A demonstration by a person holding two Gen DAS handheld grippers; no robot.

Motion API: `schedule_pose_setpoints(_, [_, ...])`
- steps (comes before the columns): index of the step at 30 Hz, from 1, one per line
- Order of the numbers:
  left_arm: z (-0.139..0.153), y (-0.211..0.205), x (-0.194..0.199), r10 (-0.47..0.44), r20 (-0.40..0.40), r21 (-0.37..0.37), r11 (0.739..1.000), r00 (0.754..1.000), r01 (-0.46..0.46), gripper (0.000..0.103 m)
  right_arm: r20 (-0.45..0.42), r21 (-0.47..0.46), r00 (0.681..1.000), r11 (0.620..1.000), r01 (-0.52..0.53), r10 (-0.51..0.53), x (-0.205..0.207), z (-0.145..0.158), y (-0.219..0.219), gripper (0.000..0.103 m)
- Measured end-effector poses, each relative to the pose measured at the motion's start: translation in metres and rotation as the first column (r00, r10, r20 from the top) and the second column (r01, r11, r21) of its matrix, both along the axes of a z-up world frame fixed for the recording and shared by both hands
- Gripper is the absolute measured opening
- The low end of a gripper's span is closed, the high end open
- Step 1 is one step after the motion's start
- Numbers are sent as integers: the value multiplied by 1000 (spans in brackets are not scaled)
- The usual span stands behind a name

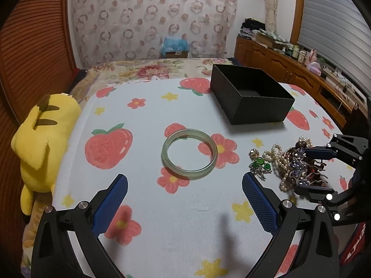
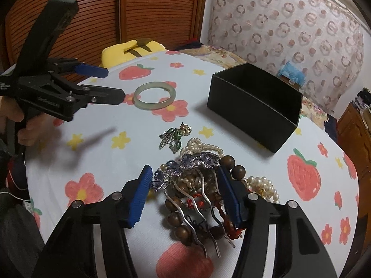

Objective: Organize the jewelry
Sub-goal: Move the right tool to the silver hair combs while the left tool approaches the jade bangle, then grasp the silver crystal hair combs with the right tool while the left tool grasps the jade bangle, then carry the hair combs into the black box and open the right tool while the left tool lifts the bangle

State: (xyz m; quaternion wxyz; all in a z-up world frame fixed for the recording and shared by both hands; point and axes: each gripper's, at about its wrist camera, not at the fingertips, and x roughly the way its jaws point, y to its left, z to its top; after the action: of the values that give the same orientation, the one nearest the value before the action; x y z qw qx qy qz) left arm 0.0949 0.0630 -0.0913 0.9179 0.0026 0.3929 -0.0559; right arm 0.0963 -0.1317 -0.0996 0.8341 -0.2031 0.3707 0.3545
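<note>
A pale green jade bangle (image 1: pixel 189 154) lies flat on the strawberry-print cloth, just ahead of my open, empty left gripper (image 1: pixel 184 183); it also shows in the right wrist view (image 2: pixel 154 95). An open black box (image 1: pixel 251 93) stands behind it to the right, seen too in the right wrist view (image 2: pixel 254 108). A heap of jewelry (image 2: pixel 197 185), with a purple rhinestone hairpin, pearl strands and wooden beads, lies between the open fingers of my right gripper (image 2: pixel 185 176). A green brooch (image 2: pixel 175 136) lies just beyond the heap.
A yellow plush toy (image 1: pixel 39 143) lies at the cloth's left edge. The left gripper (image 2: pixel 112 84) and the hand holding it show in the right wrist view. A wooden cabinet (image 1: pixel 289 69) with clutter stands at the far right, and slatted wooden doors (image 1: pixel 27 46) at the left.
</note>
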Motion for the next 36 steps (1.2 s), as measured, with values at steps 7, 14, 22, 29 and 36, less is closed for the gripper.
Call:
schedule_pose_setpoints(7, [-4, -6, 10, -20, -18, -4, 1000, 1000, 20, 95, 30, 56, 999, 998, -14, 13, -11, 14, -3, 60])
schedule_pose_setpoints(14, [-7, -7, 23, -32, -34, -7, 999, 999, 31, 95, 74, 103, 997, 995, 4, -11, -12, 33, -14, 60])
schedule_pose_setpoints(22, [-14, -11, 46, -42, -74, 18, 999, 996, 43, 85, 87, 98, 995, 994, 49, -58, 0, 34, -24, 60])
schedule_pose_setpoints(29, [-22, -17, 60, -49, -107, 47, 997, 993, 55, 75, 95, 99, 992, 992, 72, -82, 11, 35, -27, 60])
schedule_pose_setpoints(36, [-27, -17, 63, -38, -110, 61, 997, 993, 45, 69, 101, 101, 991, 992, 78, -88, 16, 39, -30, 60])
